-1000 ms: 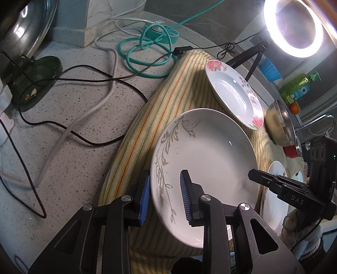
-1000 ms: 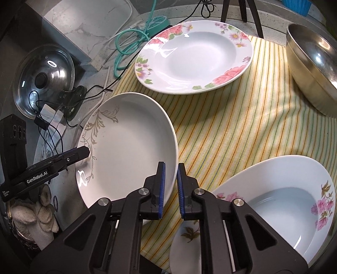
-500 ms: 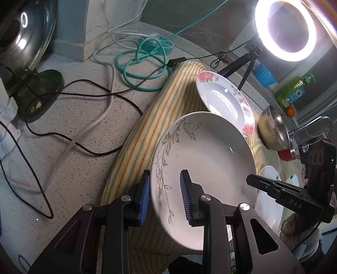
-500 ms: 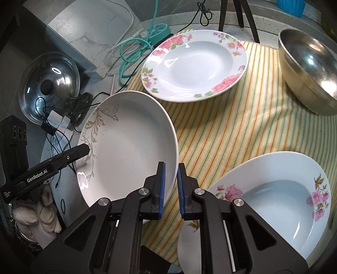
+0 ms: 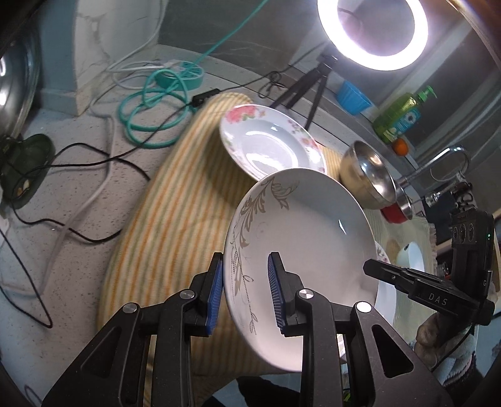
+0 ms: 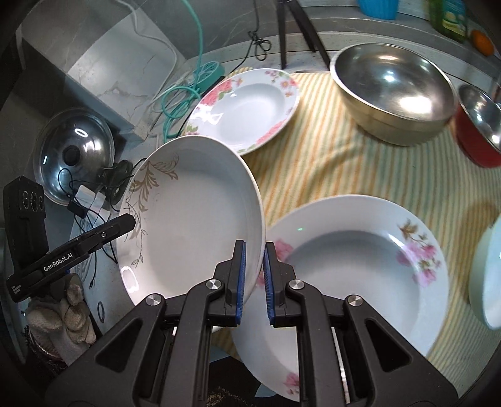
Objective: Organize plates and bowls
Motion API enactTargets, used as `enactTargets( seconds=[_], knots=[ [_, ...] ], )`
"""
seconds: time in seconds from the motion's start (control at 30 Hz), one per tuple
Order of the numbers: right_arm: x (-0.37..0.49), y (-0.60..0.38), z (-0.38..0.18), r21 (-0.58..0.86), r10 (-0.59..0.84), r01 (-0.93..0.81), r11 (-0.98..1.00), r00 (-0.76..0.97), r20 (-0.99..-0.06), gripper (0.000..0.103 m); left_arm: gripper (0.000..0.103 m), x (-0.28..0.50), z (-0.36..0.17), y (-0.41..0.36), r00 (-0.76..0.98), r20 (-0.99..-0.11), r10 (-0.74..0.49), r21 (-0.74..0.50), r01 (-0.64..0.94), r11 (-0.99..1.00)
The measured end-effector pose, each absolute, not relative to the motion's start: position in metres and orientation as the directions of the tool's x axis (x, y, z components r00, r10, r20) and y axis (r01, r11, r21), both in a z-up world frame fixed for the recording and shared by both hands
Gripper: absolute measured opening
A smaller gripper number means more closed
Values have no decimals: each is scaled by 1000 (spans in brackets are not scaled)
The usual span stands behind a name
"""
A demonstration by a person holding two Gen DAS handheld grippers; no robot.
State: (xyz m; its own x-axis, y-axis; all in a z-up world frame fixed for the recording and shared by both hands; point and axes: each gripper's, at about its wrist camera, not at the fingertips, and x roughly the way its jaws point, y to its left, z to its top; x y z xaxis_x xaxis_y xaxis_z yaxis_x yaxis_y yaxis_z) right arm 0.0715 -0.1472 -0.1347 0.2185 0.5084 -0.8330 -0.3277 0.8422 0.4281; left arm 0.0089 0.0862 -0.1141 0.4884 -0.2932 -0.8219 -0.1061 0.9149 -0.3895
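Observation:
A white deep plate with a gold leaf pattern (image 5: pixel 310 225) (image 6: pixel 194 219) is held in the air above the striped cloth. My left gripper (image 5: pixel 245 292) is shut on its left rim. My right gripper (image 6: pixel 253 275) is shut on its right rim. A flowered plate (image 6: pixel 244 106) (image 5: pixel 269 144) lies at the back of the cloth. A second flowered plate (image 6: pixel 360 269) lies at the front, right of the held plate.
A large steel bowl (image 6: pixel 391 90) and a red-sided steel bowl (image 6: pixel 479 125) stand at the back right. A pot lid (image 6: pixel 73 153), cables (image 5: pixel 94 169) and a teal hose (image 5: pixel 150 109) lie left of the cloth. A ring light on a tripod (image 5: pixel 372 28) stands behind.
The gold-leaf plate has been lifted off the cloth and carried up and to the right, with both grippers still on its rims.

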Motion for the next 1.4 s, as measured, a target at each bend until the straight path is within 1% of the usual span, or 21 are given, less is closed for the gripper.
enactTargets(
  seconds=[0.43, 0.73, 1.07, 1.4],
  knots=[
    [51, -224, -144, 405, 440, -178, 897, 262, -859, 11, 26, 22, -123, 16, 407, -827, -387, -406, 43, 913],
    [39, -266, -157, 388, 399, -95, 917, 264, -878, 11, 26, 24, -131, -24, 349, -841, -414, -398, 120, 909],
    [31, -286, -167, 374, 376, -58, 925, 256, -890, 11, 26, 24, -140, -53, 315, -859, -403, -371, 159, 915],
    [29, -285, -171, 367, 374, -77, 927, 247, -894, 11, 26, 21, -142, -55, 309, -876, -371, -337, 159, 928]
  ],
)
